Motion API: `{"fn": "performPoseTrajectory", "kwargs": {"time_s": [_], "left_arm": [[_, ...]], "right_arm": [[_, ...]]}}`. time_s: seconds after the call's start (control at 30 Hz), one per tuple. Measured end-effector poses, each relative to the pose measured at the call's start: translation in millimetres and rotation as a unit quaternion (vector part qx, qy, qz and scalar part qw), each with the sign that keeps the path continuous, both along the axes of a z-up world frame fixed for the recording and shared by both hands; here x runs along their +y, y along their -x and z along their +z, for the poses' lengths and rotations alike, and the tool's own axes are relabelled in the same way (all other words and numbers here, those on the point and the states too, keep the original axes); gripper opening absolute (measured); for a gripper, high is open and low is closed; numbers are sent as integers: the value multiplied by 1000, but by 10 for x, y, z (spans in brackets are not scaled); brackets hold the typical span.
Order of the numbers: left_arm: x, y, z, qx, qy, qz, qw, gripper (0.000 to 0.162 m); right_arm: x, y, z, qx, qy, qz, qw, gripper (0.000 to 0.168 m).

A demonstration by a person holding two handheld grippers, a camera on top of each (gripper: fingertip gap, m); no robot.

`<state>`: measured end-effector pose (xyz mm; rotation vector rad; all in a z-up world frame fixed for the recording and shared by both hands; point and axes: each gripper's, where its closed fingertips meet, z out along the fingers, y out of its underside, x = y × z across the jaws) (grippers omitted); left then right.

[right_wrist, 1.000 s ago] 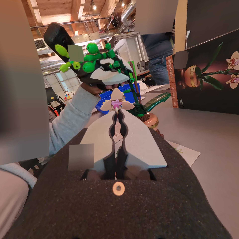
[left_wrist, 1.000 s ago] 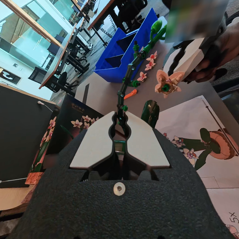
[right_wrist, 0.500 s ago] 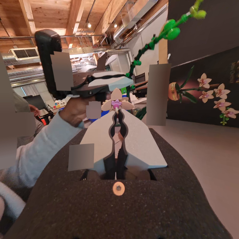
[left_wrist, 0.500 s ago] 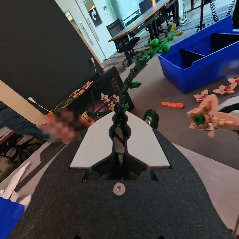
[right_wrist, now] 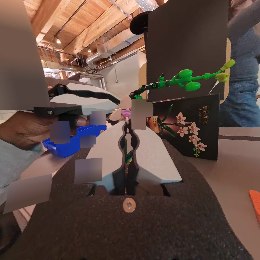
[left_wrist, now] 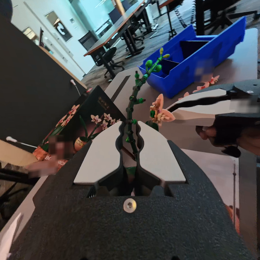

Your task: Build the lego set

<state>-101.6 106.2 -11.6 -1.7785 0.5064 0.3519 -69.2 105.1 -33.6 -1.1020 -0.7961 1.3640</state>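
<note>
Step in hand, as we read it: fit the flower (left_wrist: pixel 160 112) onto one of the small green pegs (left_wrist: pixel 140 100) that stick out sideways from the stem (left_wrist: pixel 131 111). To do it well we should line the green socket at the flower's back with the peg, push straight along the peg, and brace the stem against that push, since it is thin and jointed and would likely bend or twist.

Left tongs (left_wrist: pixel 129 123): narrow, closed on the lower stem, which rises up and away between the tips to the green buds (left_wrist: pixel 153 66). In its own view the tool sits tilted, the table (left_wrist: pixel 182 135) slanting across.

Right tongs (right_wrist: pixel 127 123): narrow, pinching the flower by its pale centre pin, petals facing that camera. They reach in from the right, just beside the stem, not touching it.

Nearby on the table: blue bin (left_wrist: pixel 197 59), set box (right_wrist: pixel 194 126), loose flowers (left_wrist: pixel 211 80), an orange tool (right_wrist: pixel 255 202).
</note>
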Motion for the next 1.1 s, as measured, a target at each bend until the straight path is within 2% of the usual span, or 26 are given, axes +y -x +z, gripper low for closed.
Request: {"fn": "performPoseTrajectory", "kwargs": {"time_s": [0.13, 0.27, 0.43, 0.63, 0.83, 0.9, 1.0, 1.1], "left_arm": [[14, 5, -55, 49, 35, -61, 996, 11], [30, 21, -86, 63, 56, -108, 991, 9], [28, 43, -101, 90, 66, -144, 983, 8], [21, 24, -105, 131, 41, -170, 976, 8], [-15, 20, -58, 206, 3, -188, 960, 12], [-39, -5, -63, 188, 22, -212, 959, 14], [-59, -60, -67, 112, 73, -263, 956, 13], [6, 21, -30, 77, 107, -272, 953, 12]], "right_arm": [[-25, 91, 26, 13, 6, -22, 1000, 2], [-52, 177, 20, 5, -7, -41, 999, 2], [-38, 194, -8, -34, -28, -59, 997, 2], [13, 142, 24, -94, -57, -81, 991, 1], [-22, 200, 48, -104, -58, -81, 990, 1], [-25, 205, 49, -103, -56, -80, 990, 2], [-31, 194, 53, -104, -58, -76, 990, 2], [-25, 189, 56, -110, -59, -77, 989, 2]]}}
